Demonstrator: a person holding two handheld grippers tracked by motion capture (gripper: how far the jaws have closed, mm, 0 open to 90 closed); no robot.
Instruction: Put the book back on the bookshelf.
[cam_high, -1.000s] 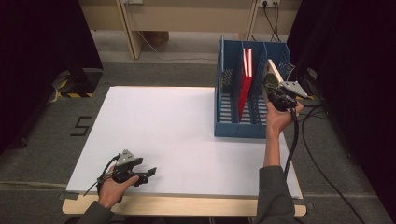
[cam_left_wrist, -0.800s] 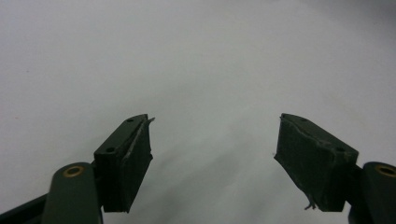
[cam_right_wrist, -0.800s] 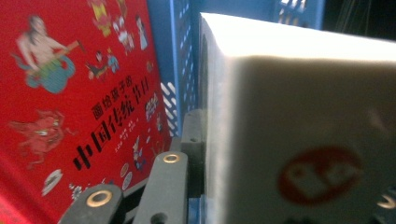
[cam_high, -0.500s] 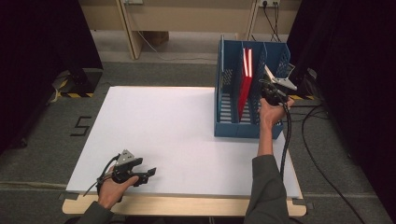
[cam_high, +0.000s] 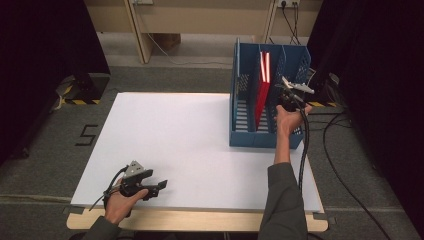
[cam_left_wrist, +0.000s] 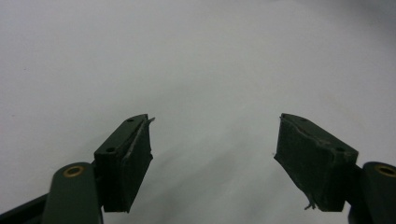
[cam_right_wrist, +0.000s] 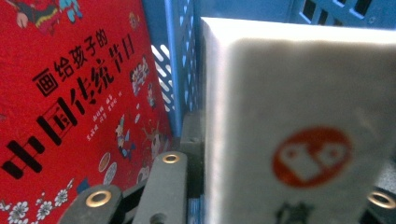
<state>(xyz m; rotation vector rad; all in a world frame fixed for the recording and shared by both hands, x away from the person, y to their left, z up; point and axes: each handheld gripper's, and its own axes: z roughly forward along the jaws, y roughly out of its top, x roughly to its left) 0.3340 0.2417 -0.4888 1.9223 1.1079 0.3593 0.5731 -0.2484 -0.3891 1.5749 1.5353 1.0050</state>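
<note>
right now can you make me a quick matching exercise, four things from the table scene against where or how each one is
Things:
1. red book
2. white book
3. left tongs
4. blue file rack

Places or states:
a. open, with nothing between them, low over the white table
b. stands at the table's far right
c. clamped in the right tongs at the rack's right compartment
d. leans in the rack's middle compartment

Pairs: 1-d, 2-c, 3-a, 4-b
</note>
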